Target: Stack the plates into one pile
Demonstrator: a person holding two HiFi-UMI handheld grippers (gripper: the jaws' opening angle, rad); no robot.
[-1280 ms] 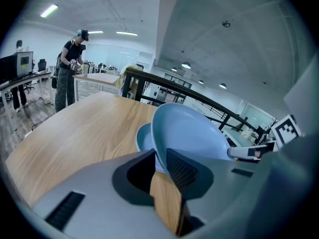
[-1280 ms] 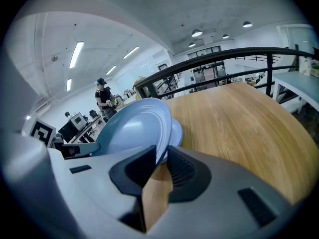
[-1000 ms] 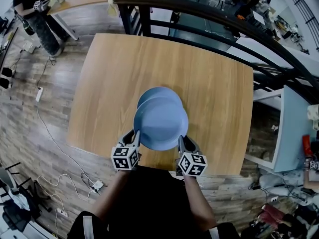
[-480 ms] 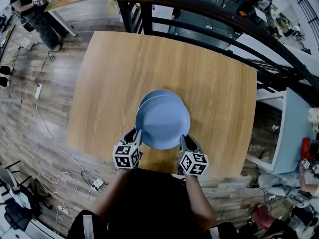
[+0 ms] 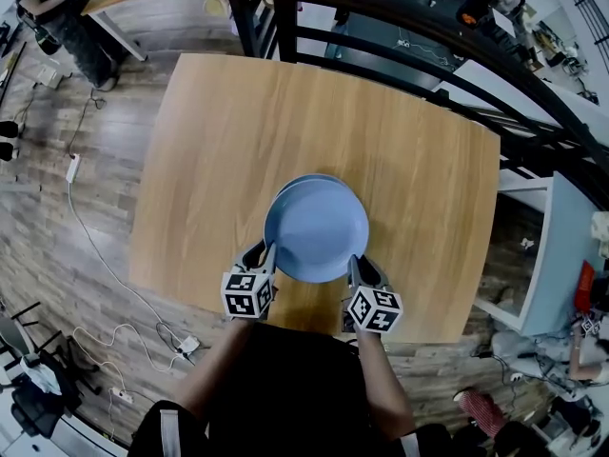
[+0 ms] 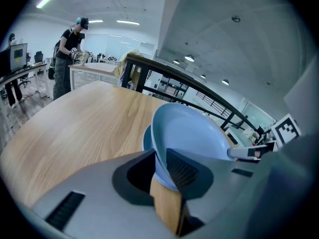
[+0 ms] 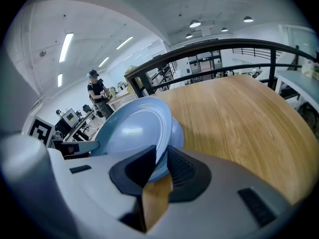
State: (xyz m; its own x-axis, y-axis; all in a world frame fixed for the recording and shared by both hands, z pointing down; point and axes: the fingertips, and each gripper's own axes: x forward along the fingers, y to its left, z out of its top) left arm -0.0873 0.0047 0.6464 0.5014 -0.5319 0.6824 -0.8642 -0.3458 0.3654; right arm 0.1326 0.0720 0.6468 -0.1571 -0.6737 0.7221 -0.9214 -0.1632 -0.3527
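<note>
A light blue plate (image 5: pixel 316 230) hangs over the wooden table (image 5: pixel 209 141), held by its rim from both sides. My left gripper (image 5: pixel 267 257) is shut on its left edge, my right gripper (image 5: pixel 354 267) on its right edge. A second blue plate (image 5: pixel 289 187) lies on the table right under it, only a sliver showing past the far left rim. In the left gripper view the held plate (image 6: pixel 192 136) sits between the jaws with the lower plate (image 6: pixel 146 139) beneath. The right gripper view shows the held plate (image 7: pixel 132 133) clamped, the lower plate (image 7: pixel 177 132) behind.
A dark metal railing (image 5: pixel 400 22) runs along the table's far side. A person (image 6: pixel 67 54) stands at another table in the background. Cables (image 5: pixel 105 255) lie on the wooden floor to the left.
Both grippers have carried the held plate slightly forward, so it now covers nearly all of the plate on the table.
</note>
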